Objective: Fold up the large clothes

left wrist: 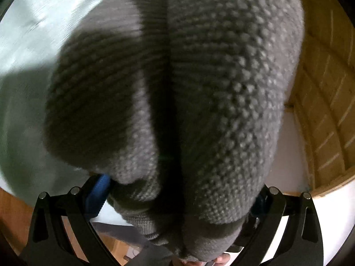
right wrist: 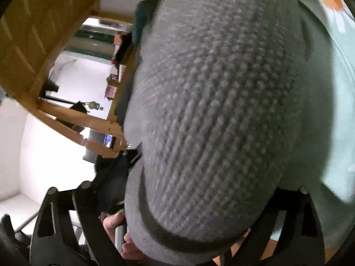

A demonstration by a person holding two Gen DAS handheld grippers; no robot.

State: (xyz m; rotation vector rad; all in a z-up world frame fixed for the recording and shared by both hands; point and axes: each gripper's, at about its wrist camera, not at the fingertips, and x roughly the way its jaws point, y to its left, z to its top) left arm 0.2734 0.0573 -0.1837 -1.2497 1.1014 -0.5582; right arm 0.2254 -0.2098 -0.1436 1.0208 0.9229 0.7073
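Sweater point(left wrist: 221, 88) hangs bunched between both tools, left point(left wrist: 179, 190) and right point(right wrist: 199, 199), each apparently clamping it.

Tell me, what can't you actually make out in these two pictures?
- Left wrist view: the grey knit sweater drapes over the left gripper, hiding its fingertips and grip.
- Right wrist view: the sweater likewise buries the right gripper.
- Both views: the sweater's overall shape is cut off and motion-blurred.
- Right wrist view: small background shelf items are unreadable.
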